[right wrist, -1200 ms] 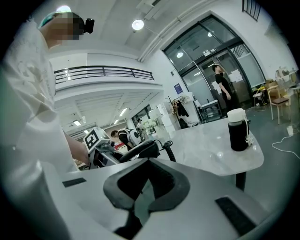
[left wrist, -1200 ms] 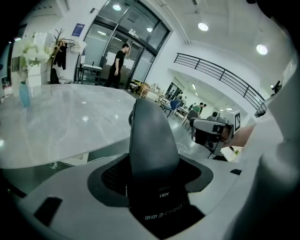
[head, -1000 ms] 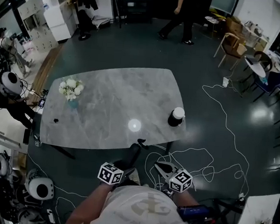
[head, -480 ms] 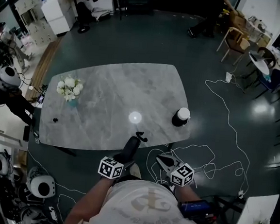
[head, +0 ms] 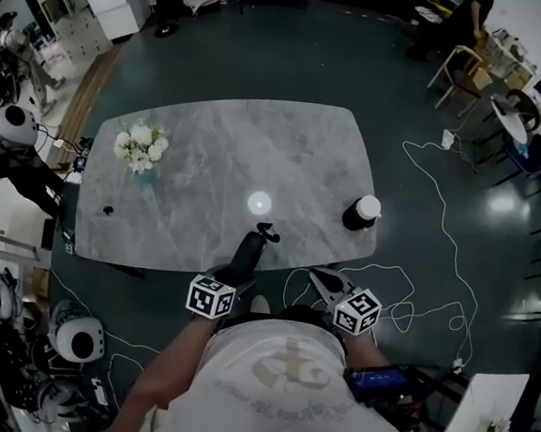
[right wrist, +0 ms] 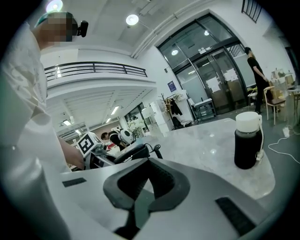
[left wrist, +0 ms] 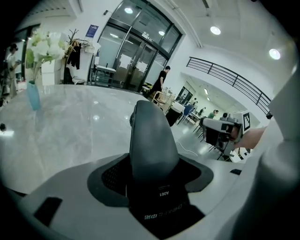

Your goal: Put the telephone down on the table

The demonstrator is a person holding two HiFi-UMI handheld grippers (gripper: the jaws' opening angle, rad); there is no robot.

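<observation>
The telephone [left wrist: 151, 136] is a dark handset, and my left gripper [head: 241, 261] is shut on its lower end. In the head view the telephone [head: 250, 248] points forward, its far end with a short cord stub over the near edge of the grey marble table [head: 220, 149]. I cannot tell whether it touches the tabletop. My right gripper [head: 319, 280] hangs just off the table's near edge, to the right of the telephone, shut with nothing in it. From the right gripper view the telephone [right wrist: 133, 152] shows at the left, beyond my shut right gripper [right wrist: 143, 199].
A black bottle with a white cap [head: 361, 213] stands near the table's right edge. A vase of white flowers [head: 138, 149] is at the left, and a small dark object [head: 108, 210] near the left corner. White cables [head: 416, 270] trail over the floor at the right.
The person has stepped closer to the table. My left gripper has carried the telephone forward, from below the table's edge to over it. The right gripper followed, still shut.
</observation>
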